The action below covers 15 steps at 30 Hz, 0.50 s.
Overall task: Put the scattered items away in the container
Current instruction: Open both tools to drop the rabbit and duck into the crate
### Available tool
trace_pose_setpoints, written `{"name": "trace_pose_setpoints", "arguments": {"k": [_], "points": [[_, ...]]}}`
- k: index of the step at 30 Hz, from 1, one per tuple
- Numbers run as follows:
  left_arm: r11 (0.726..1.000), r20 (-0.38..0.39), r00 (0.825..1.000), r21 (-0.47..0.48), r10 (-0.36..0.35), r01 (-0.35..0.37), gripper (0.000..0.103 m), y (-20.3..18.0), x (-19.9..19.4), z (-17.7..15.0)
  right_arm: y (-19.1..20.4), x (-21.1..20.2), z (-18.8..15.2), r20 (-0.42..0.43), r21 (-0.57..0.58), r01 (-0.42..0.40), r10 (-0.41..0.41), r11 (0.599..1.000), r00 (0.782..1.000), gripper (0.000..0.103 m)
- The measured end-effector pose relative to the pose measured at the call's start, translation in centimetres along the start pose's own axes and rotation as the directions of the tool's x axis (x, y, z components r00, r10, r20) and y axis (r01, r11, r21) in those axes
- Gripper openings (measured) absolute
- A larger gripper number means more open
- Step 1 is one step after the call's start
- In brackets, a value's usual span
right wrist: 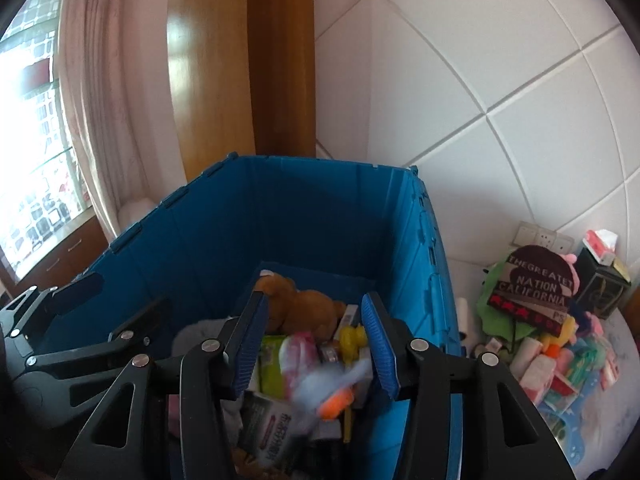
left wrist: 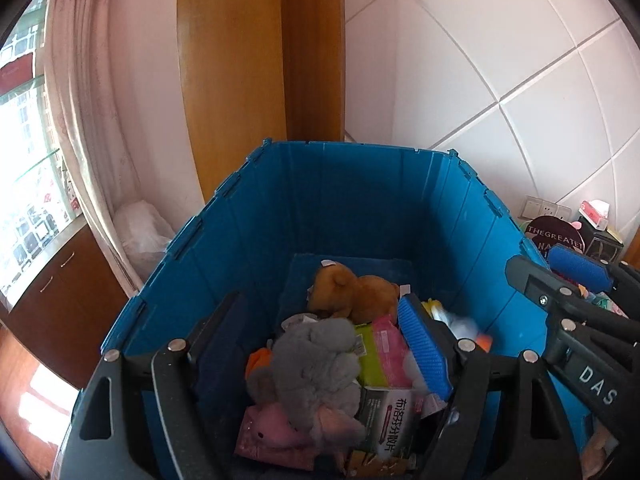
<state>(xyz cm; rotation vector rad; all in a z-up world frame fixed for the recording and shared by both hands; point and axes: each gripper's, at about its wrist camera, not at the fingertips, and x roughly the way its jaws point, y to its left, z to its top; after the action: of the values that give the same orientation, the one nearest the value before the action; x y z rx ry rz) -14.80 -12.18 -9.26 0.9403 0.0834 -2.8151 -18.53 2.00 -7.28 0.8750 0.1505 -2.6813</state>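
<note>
A blue folding crate (left wrist: 360, 200) (right wrist: 304, 216) holds a brown plush bear (left wrist: 356, 288) (right wrist: 304, 308), a grey plush (left wrist: 316, 364), pink packets and a medicine box (left wrist: 392, 420). My left gripper (left wrist: 320, 340) is open above the crate's contents with nothing between its pads. My right gripper (right wrist: 316, 344) is open over the crate; a blurred pale blue and orange toy (right wrist: 332, 392) (left wrist: 468, 328) is below its pads, falling free. The right gripper also shows in the left wrist view (left wrist: 576, 276).
To the right of the crate lies a pile of scattered items (right wrist: 560, 356): a dark patch reading "NATION CALIFORNIA" (right wrist: 536, 284), small packets, a black box (right wrist: 604, 288). Tiled wall behind, wooden door frame (left wrist: 260, 60), curtain and window at left.
</note>
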Motion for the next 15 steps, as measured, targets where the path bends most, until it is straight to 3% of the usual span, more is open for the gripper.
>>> {"name": "trace_pose_setpoints", "arguments": {"k": [11, 15], "points": [[1.000, 0.041, 0.999, -0.017, 0.022, -0.022, 0.079, -0.6, -2.7, -3.2, -1.5, -3.2, -3.5, -0.001, 0.027, -0.005, 0.005, 1.000, 1.000, 0.051], [0.998, 0.067, 0.998, -0.056, 0.001, 0.002, 0.079, -0.9, -4.4, -4.3, -2.5, -5.3, -5.1, 0.019, 0.038, 0.008, -0.009, 0.999, 1.000, 0.056]]}}
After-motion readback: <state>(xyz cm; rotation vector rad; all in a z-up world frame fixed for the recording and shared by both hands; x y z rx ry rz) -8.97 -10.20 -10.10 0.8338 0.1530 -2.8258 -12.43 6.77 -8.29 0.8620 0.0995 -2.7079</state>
